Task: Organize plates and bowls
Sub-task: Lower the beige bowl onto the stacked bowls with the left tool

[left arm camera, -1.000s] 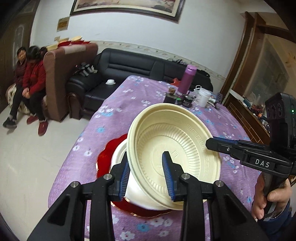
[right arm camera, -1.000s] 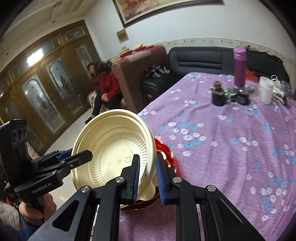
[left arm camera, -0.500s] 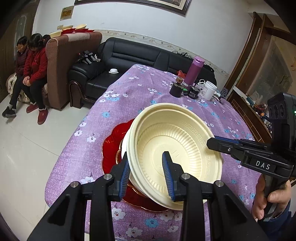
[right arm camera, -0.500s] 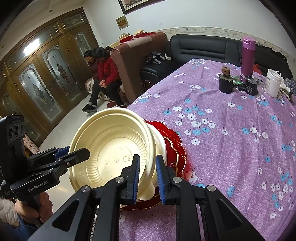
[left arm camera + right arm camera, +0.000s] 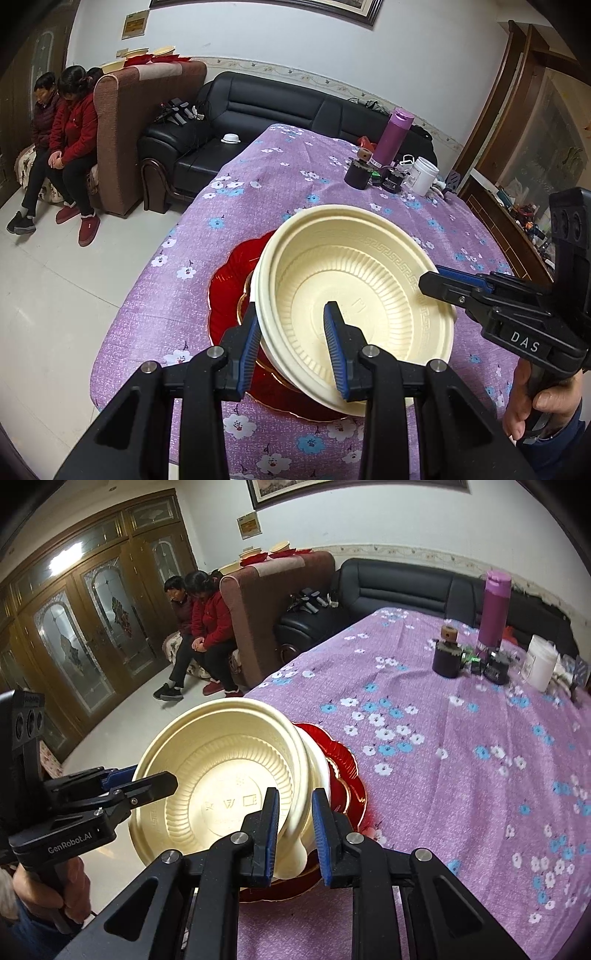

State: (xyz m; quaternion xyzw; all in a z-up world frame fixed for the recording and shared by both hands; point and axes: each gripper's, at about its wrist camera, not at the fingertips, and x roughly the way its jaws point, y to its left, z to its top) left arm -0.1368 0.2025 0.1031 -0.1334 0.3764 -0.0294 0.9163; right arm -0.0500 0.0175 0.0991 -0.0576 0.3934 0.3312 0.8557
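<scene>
A stack of cream plastic bowls (image 5: 354, 295) is held tilted just above a red plate (image 5: 225, 291) on the purple flowered tablecloth (image 5: 295, 177). My left gripper (image 5: 293, 332) is shut on the stack's near rim, one finger inside the top bowl and one outside. At the right edge of the left wrist view, my right gripper (image 5: 436, 278) clamps the opposite rim. From the right wrist, the right gripper (image 5: 295, 827) pinches the bowls (image 5: 221, 775) at their rim, with the red plate (image 5: 343, 760) beneath. The left gripper (image 5: 147, 779) grips the far side.
At the table's far end stand a purple flask (image 5: 395, 136), a dark jar (image 5: 357, 175) and a white cup (image 5: 424, 181). A black sofa (image 5: 277, 110) and a brown armchair (image 5: 147, 122) lie beyond. Two persons (image 5: 62, 122) sit at the left. The table edge is close below the plate.
Both grippers have sunk a little with the bowl stack, bringing it closer to the red plate. Neither grip has changed.
</scene>
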